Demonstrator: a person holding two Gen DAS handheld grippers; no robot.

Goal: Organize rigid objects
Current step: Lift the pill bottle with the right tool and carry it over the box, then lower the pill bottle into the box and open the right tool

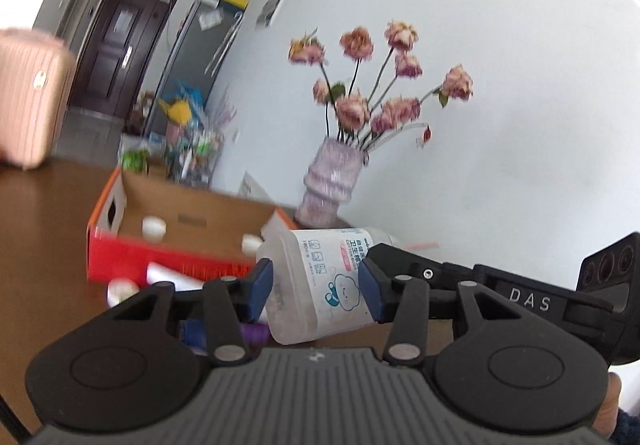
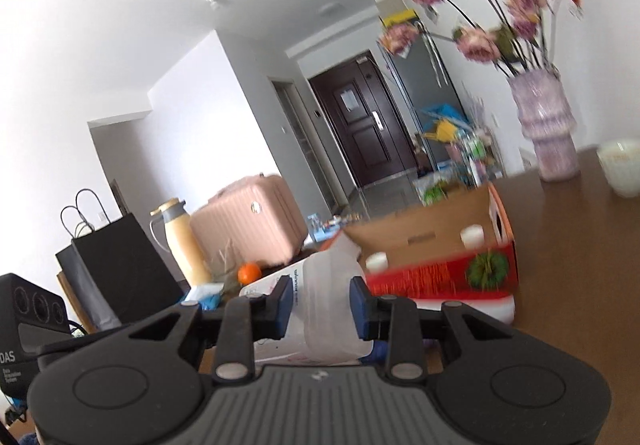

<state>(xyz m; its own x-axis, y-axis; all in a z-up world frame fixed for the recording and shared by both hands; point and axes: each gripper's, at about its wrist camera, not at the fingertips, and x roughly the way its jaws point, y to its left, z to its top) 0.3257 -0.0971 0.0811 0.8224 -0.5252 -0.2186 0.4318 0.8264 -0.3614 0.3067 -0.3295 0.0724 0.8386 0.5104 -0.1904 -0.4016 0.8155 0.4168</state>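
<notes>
Gripping one clear cotton-swab jar (image 1: 320, 281) from both ends.
Left gripper (image 1: 316, 285) and right gripper (image 2: 320, 309) each pinch it at frame centre; cardboard box (image 1: 192, 221) beyond.

Suitcase (image 1: 30, 97): cut off by the left edge in the left wrist view, motion-blurred. Box (image 1: 180, 229): contents partly hidden behind its near wall, white caps only; print on red side smeared in both views. Jar (image 1: 320, 285): lower part hidden behind gripper fingers, label text too small to read.
</notes>
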